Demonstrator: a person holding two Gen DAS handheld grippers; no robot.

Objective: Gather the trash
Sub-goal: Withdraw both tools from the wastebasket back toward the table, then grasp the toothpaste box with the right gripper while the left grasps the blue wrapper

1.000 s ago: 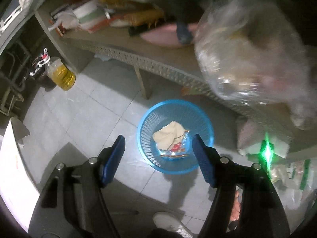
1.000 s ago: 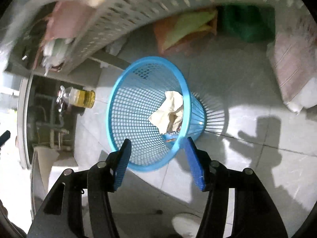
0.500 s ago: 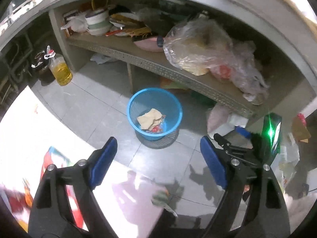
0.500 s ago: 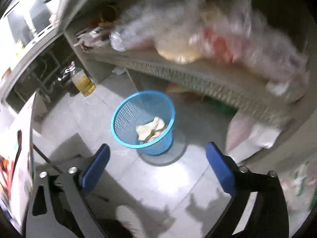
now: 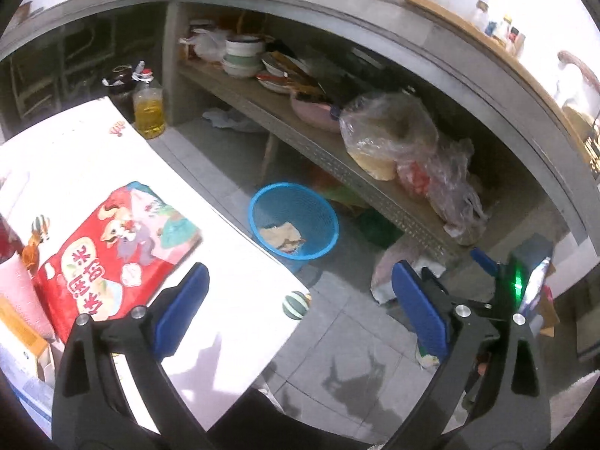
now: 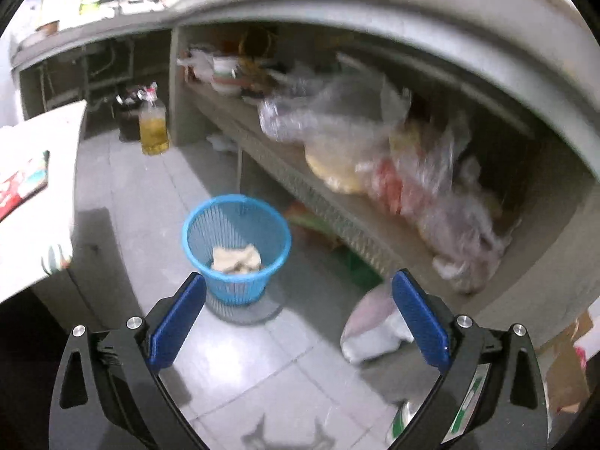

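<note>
Both grippers hang empty above the tiled floor: the left gripper (image 5: 300, 311) has its fingers opening with nothing between them, the right gripper (image 6: 298, 318) has its fingers released wide. One round blue mesh plastic bin (image 5: 294, 225) stands on the floor beside the white desk (image 5: 232, 262), holding one crumpled beige paper wad (image 6: 236, 258). Next pick looks like the single red printed snack packet (image 5: 112, 247) on the desk; approach flat and pinch one edge

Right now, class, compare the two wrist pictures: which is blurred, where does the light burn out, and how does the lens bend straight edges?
Right wrist view: motion blur smears the plastic bags. Left wrist view: sharper; the white tabletop is washed out by glare. Both views: the counter edge bows into an arc.
</note>
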